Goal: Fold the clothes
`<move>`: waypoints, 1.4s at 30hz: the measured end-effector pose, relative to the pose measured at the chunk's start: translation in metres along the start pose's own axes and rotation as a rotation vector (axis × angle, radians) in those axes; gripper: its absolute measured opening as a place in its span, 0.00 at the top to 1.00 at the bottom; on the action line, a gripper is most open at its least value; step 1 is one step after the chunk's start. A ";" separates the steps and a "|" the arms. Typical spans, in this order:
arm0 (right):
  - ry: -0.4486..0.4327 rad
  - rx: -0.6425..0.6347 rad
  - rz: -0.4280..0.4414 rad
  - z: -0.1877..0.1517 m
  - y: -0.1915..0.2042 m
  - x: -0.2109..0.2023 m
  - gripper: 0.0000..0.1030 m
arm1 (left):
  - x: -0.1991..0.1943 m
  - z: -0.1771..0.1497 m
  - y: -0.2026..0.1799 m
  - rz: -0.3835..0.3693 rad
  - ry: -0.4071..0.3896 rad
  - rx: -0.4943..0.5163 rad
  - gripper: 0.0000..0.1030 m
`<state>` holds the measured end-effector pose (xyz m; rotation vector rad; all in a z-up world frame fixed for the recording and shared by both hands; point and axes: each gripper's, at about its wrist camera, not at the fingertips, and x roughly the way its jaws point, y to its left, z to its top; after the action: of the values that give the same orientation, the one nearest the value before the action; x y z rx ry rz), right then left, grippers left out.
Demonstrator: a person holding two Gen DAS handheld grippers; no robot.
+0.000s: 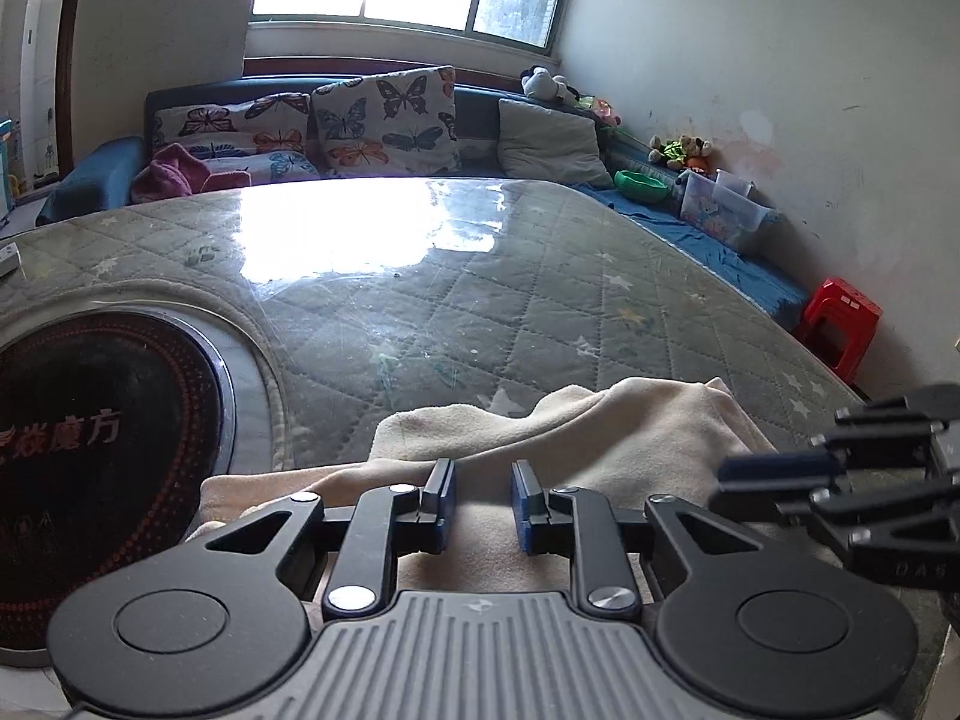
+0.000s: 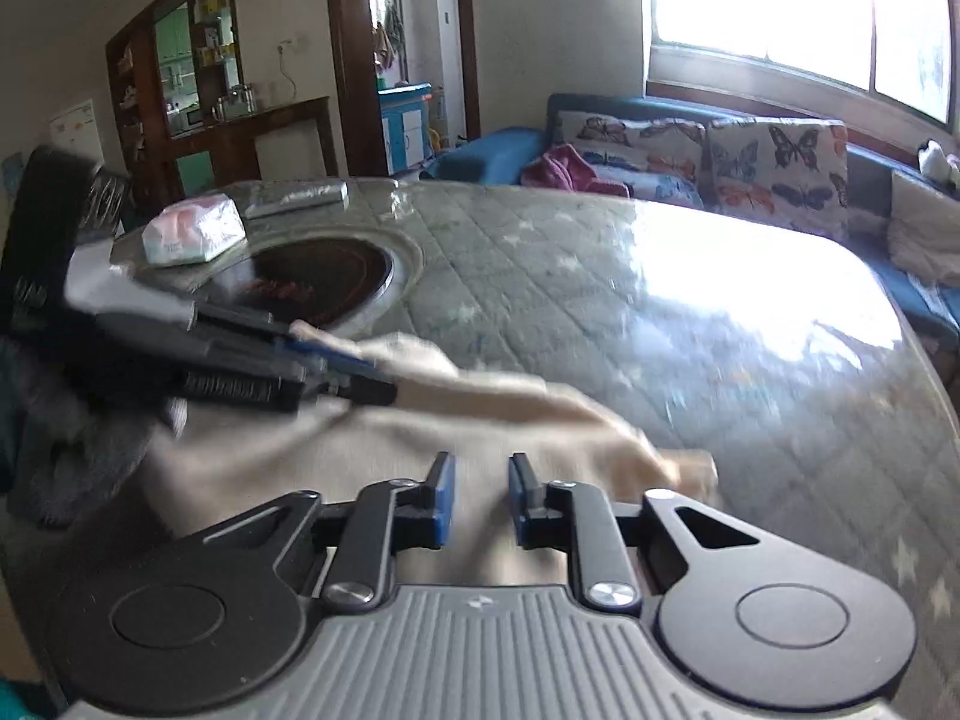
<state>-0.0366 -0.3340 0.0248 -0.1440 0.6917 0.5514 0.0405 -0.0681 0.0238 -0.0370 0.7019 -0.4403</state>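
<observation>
A cream fleece cloth lies bunched on the near part of the quilted table. My left gripper is low over it, its jaws narrowly apart with cloth filling the gap. In the right wrist view the left gripper comes in from the left and a fold of the cloth runs out from between its fingers. My right gripper is over the cloth's right part with a narrow gap. That view is blurred, so a pinch does not show. From the left wrist view the right gripper sits at the cloth's right edge.
A round black hob is set into the table on the left. A tissue pack and a remote lie beyond the hob. A sofa with butterfly cushions is behind, and a red stool stands on the right.
</observation>
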 end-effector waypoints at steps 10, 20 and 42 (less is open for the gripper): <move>-0.029 -0.003 -0.034 -0.022 0.003 -0.038 0.87 | -0.044 -0.011 -0.009 -0.003 -0.059 0.022 0.78; -0.024 0.000 -0.033 -0.037 0.008 -0.055 0.87 | -0.090 -0.058 -0.006 0.051 -0.055 0.006 0.78; 0.004 -0.064 -0.012 -0.046 0.034 -0.051 0.63 | -0.100 -0.075 -0.015 0.077 -0.074 0.010 0.70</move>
<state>-0.1131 -0.3409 0.0235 -0.2088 0.6767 0.5615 -0.0799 -0.0335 0.0305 -0.0168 0.6259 -0.3670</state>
